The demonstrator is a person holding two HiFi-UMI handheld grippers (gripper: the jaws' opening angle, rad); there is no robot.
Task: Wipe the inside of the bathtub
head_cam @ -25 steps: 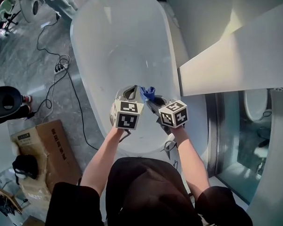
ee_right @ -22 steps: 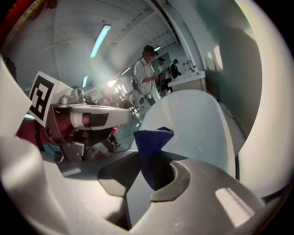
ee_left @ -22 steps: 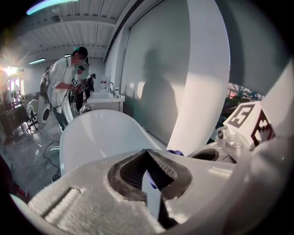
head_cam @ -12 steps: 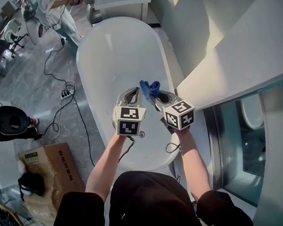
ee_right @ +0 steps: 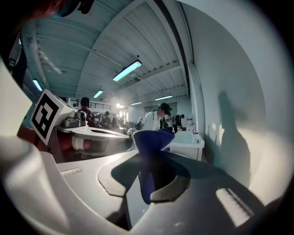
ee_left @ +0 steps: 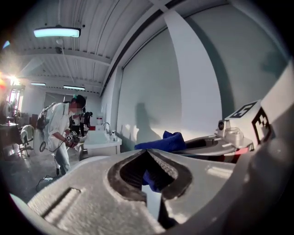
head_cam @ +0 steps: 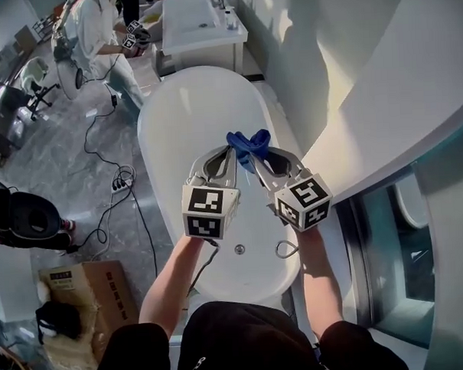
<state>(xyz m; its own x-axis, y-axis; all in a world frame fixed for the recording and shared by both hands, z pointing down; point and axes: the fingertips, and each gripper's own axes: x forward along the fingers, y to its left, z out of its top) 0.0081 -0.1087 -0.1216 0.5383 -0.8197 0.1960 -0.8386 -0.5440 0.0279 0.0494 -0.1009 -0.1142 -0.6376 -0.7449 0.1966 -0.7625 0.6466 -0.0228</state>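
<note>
At the centre of the head view, above the white bathtub [head_cam: 184,106], we hold the blue cloth [head_cam: 249,145] in the air; the left gripper [head_cam: 229,154] and the right gripper [head_cam: 253,162] both look clenched on it, probably to fold it for wiping; it is not yet touching the tub.

The head view looks steeply down from above the person onto both tools held over the tub [head_cam: 175,114], tips near each other. The left gripper [head_cam: 228,151] view sits close behind its own jaws and looks along them, about level, with the right gripper [head_cam: 251,161] just to its right. The right gripper view does the same, with the left tool just to its left. All three views share the cloth [head_cam: 249,143] at the tips, the counter [head_cam: 201,24] beyond them and a second person [head_cam: 95,33].
</note>
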